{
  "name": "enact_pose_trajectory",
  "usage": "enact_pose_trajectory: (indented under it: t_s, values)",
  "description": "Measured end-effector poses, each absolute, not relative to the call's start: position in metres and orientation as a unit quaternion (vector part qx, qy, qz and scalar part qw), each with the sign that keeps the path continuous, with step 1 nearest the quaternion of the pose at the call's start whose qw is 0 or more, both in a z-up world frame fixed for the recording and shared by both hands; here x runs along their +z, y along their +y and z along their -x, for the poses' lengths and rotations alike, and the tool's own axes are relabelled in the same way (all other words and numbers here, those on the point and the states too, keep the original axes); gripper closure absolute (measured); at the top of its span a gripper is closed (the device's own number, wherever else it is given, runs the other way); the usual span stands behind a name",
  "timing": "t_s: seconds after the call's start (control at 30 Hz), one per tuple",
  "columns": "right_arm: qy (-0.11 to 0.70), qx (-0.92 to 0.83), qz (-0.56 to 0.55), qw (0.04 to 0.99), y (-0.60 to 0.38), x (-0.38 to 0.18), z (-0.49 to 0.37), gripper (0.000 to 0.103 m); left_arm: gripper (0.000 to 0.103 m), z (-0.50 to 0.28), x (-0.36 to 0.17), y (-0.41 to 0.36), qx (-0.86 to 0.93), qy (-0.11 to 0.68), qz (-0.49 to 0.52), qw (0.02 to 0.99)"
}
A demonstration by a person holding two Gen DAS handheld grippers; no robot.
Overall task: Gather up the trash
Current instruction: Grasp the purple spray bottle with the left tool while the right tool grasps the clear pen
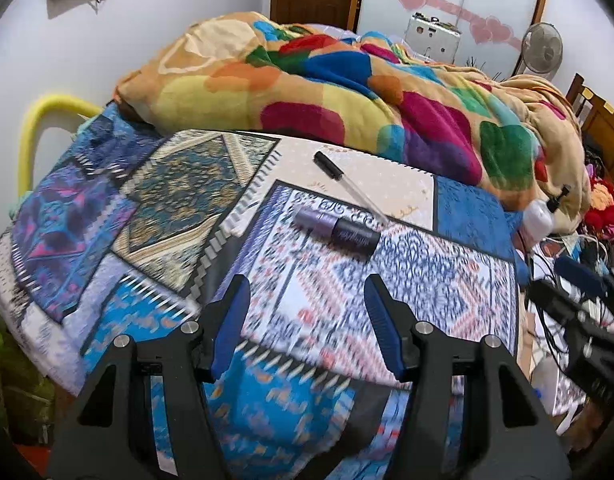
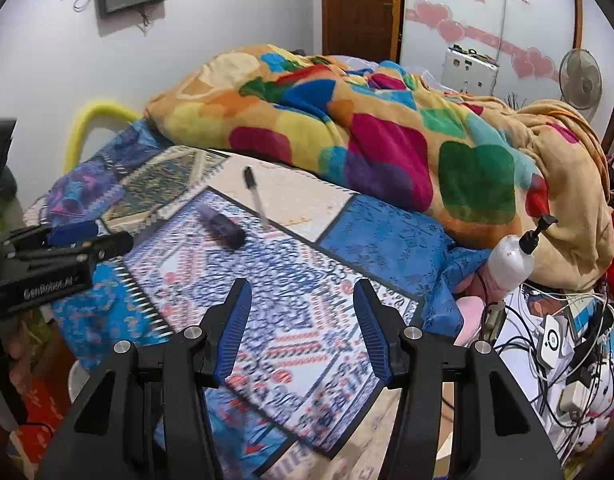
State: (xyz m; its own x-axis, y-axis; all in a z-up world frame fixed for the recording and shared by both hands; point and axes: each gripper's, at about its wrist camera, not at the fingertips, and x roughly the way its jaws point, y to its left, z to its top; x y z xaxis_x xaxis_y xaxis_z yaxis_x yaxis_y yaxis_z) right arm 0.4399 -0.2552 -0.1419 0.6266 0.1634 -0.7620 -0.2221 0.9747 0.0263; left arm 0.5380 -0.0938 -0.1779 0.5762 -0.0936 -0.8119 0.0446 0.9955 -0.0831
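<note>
Approach is the step in hand, by my reading: both grippers hang over the patterned bedsheet (image 1: 327,288) with nothing between their fingers. The left gripper (image 1: 305,320) stands with jaws spread wide, and a purple-and-black tube (image 1: 335,231) lies straight ahead of it, near but not touching; a black-capped pen (image 1: 349,185) lies just beyond the tube, its clear end close to it. The right gripper (image 2: 301,326) is likewise parted and empty, with the same tube ahead and to its left. The left gripper looks better placed, and the next move probably calls for easing forward and down until the jaws straddle the tube across its short axis. Further ahead a heaped, many-coloured blanket (image 1: 347,92) covers the bed. To the right sit a white pump bottle (image 2: 511,260) and tangled cables (image 2: 567,344); a fan (image 2: 579,78) and wooden door (image 2: 361,8) stand behind.
</note>
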Motion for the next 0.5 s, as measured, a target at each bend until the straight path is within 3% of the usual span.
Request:
enact_pose_trajectory:
  t_s: [0.5]
  values:
    - [0.446, 0.096, 0.035, 0.889, -0.265, -0.188, -0.492, 0.054, 0.045, -0.626, -0.245, -0.127, -0.023, 0.486, 0.077, 0.870]
